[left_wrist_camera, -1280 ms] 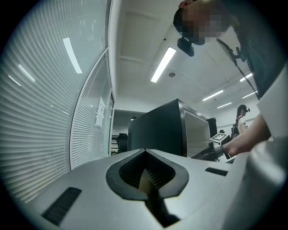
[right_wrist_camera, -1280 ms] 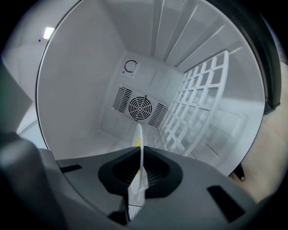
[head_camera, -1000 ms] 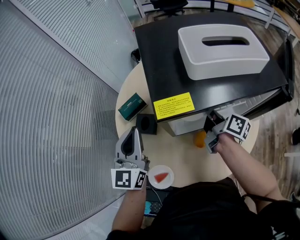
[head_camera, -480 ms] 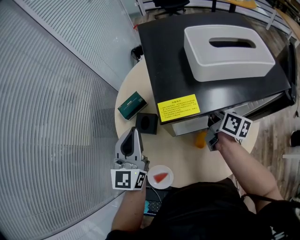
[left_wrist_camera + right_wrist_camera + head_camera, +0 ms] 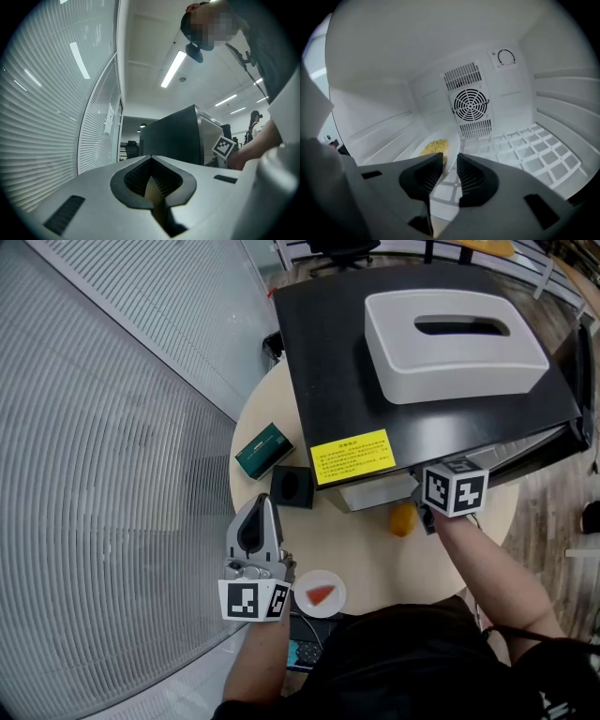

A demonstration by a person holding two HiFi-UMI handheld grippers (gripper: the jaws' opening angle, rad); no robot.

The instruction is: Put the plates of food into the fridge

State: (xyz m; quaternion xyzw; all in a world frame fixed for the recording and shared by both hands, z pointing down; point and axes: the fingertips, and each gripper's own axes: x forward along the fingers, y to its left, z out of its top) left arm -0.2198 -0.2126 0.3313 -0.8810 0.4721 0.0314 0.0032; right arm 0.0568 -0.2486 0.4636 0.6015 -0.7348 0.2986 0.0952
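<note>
The right gripper [image 5: 450, 165], reaching inside the fridge [image 5: 328, 362], was clamped nearly shut a second ago. Its jaws are now opening, and the rim of the plate of yellow food [image 5: 435, 149] sits loosely between them, no longer pinched. That plate lies on the wire shelf [image 5: 525, 145], so the first delivery looks done (the arm only has to back out). The left gripper [image 5: 259, 512] has barely moved; it hovers over the round table [image 5: 366, 549], closed and empty. Just beside it the small plate with a red slice [image 5: 321, 594] remains on the table, probably the next to go in.
</note>
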